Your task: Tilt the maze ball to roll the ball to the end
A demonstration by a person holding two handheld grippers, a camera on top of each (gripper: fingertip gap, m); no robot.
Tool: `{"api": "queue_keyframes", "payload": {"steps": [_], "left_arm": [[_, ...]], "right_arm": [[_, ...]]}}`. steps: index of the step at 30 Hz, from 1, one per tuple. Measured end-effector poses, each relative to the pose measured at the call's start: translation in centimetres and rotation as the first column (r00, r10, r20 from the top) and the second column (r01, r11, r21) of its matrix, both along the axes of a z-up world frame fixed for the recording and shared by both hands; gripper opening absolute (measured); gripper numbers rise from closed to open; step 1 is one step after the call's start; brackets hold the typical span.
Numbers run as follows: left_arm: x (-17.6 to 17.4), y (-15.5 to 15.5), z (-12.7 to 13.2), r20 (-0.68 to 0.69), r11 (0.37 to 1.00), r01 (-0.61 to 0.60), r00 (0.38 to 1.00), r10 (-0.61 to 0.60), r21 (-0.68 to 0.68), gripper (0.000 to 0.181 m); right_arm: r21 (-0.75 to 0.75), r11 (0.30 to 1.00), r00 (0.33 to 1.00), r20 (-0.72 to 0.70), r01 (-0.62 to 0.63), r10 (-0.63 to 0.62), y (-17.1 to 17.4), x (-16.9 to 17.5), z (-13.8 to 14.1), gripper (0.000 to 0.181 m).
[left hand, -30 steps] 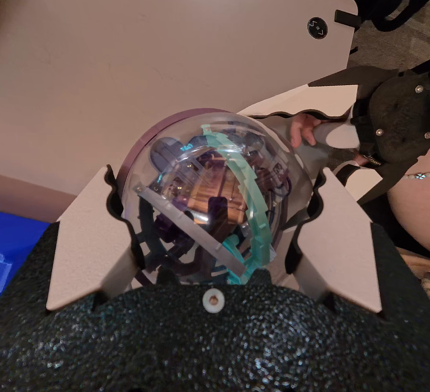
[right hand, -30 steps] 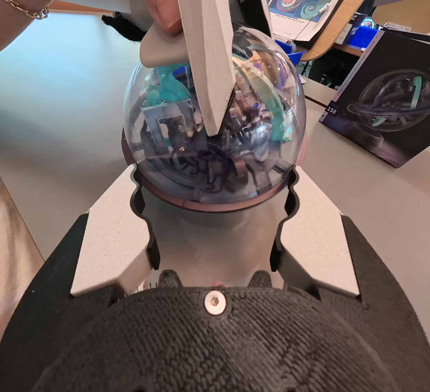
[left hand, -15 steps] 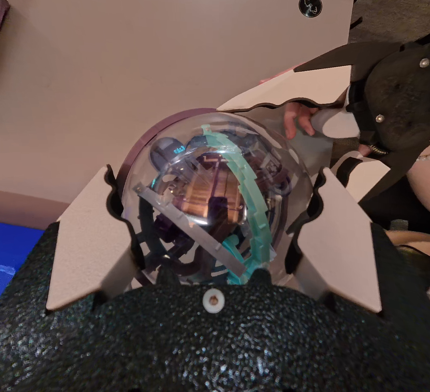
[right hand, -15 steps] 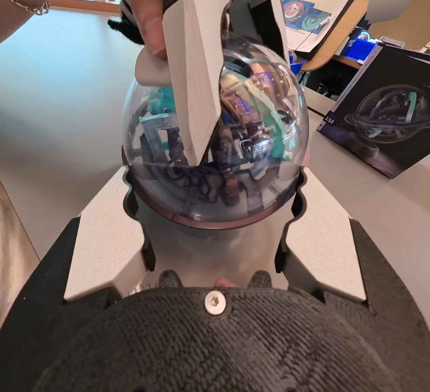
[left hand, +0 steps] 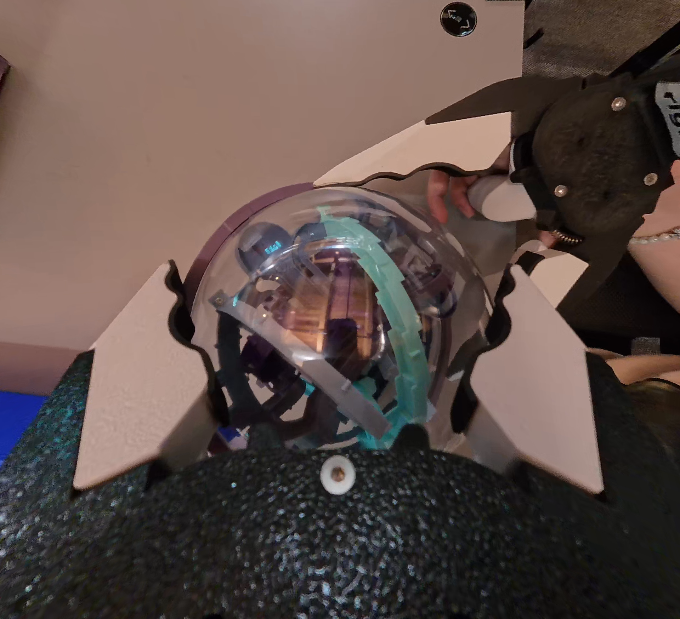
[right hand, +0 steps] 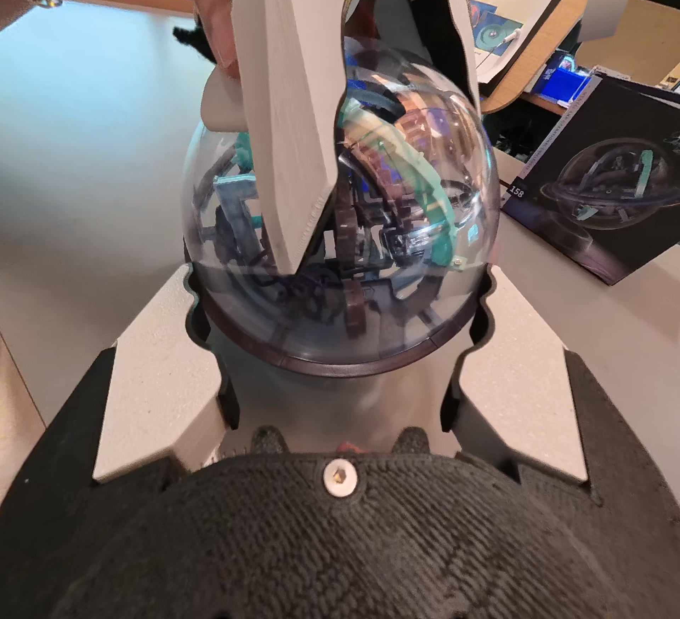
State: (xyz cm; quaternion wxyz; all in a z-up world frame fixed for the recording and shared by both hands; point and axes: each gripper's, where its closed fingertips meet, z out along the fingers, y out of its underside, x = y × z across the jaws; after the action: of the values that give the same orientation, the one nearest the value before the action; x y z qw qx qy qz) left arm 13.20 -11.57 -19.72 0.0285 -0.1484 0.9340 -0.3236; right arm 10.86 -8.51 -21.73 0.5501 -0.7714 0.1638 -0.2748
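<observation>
Maze ball (left hand: 342,311): clear dome, teal track, purple rim, clamped between left gripper (left hand: 340,311) and right gripper (right hand: 340,303) fingers. Tilted further than before, above beige table (left hand: 220,86).

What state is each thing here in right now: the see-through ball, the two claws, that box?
maze ball: closed, tilted, held off the table between both grippers.
left gripper: shut on the maze ball.
right gripper: shut on the maze ball.
dark box: closed, standing on the table.
</observation>
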Motion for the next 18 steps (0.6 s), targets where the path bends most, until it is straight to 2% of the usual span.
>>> {"api": "queue_keyframes", "payload": {"steps": [3,8,18], "left_arm": [[-0.01,0.06,0.1,0.008,1.0,0.007,1.0,-0.007,-0.011,0.158],[-0.25,0.42,-0.15,0.088,0.998,0.045,0.995,-0.049,0.051,0.158],[-0.53,0.34,-0.2,0.118,0.996,0.057,0.991,-0.064,0.063,0.158]], "right_arm": [[-0.027,1.0,1.0,0.0,0.007,-0.007,-0.1,0.02,-0.32,0.143],[-0.07,0.997,1.0,0.018,0.015,-0.014,-0.21,0.02,-0.74,0.14],[-0.079,0.997,0.999,0.039,0.02,-0.017,-0.31,-0.1,-0.78,0.141]]}}
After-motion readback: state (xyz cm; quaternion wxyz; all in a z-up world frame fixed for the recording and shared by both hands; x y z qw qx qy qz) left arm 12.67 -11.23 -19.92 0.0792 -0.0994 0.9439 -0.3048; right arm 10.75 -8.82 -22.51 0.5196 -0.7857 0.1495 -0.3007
